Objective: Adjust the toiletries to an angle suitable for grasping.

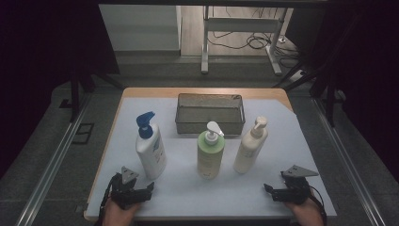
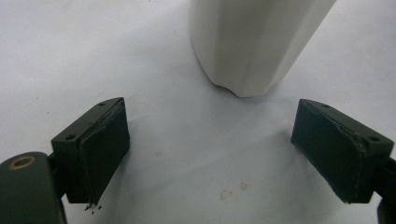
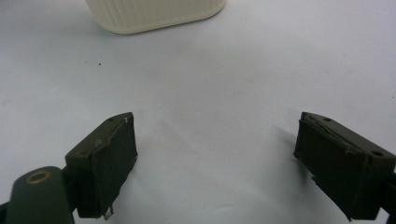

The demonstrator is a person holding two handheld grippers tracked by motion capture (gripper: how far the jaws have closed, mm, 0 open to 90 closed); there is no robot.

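Three pump bottles stand in a row on the white table top [image 1: 188, 188]: a white bottle with a blue pump [image 1: 150, 148] at left, a green bottle with a white pump [image 1: 210, 154] in the middle, and a cream bottle [image 1: 251, 147] at right. My left gripper [image 1: 147, 189] rests near the front edge, just in front of the white bottle. Its own view has the jaws wide apart [image 2: 219, 149] with the white bottle's base [image 2: 254, 46] a little beyond them. My right gripper [image 1: 269, 190] lies at the front right, open [image 3: 217, 158], with the cream bottle's ribbed base [image 3: 154, 14] farther ahead.
A grey wire-mesh basket [image 1: 210, 123] stands at the back middle of the table, behind the bottles. Bare white surface lies between the two grippers. Beyond the table's far edge are floor, a metal frame's legs and loose cables.
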